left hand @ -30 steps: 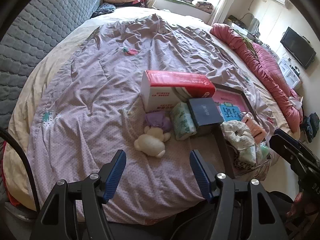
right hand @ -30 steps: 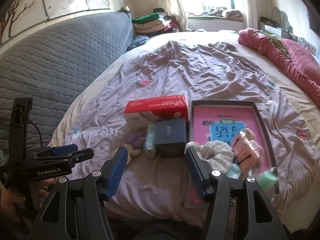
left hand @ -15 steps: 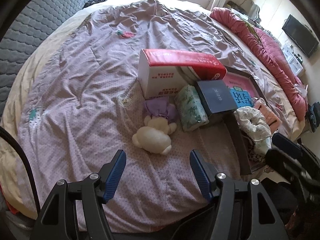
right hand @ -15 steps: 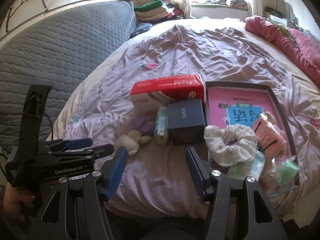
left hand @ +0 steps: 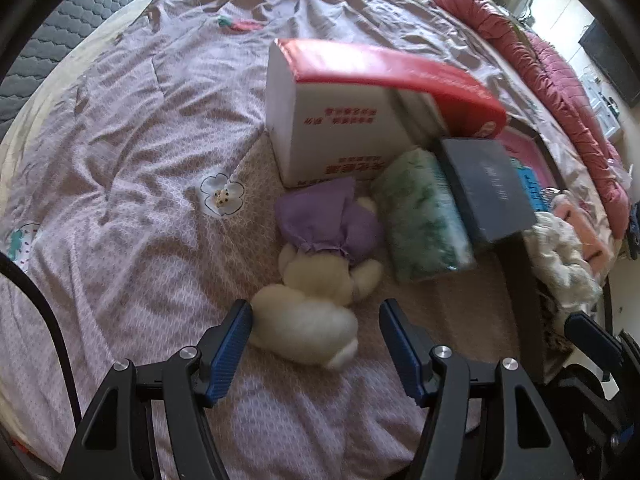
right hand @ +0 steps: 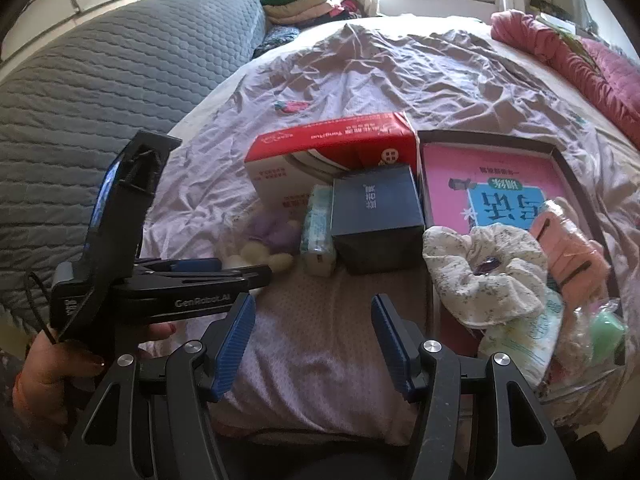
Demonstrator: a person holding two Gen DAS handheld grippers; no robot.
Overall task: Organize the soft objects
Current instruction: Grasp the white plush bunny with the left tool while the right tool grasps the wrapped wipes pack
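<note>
Plush toy (left hand: 308, 304) lies at lower centre between the spread left gripper (left hand: 316, 344); next it should pinch shut; right gripper (right hand: 312, 340) spread, empty.

black tongs (left hand: 316, 336), blue ribbed pads (left hand: 230, 346), silver screws, white "genrobot.ai" lettering, thin black cable

Bed covered by a wrinkled lilac bedspread (right hand: 400, 76) with small embroidered motifs. Grey quilted headboard (right hand: 100, 80) fills the left of the right wrist frame. Folded clothes (right hand: 304, 0) are stacked at upper centre, below a bright window. A crumpled rose-pink quilt (left hand: 560, 80) runs along the right edge; a dark screen (left hand: 608, 60) hangs at upper right.
</note>
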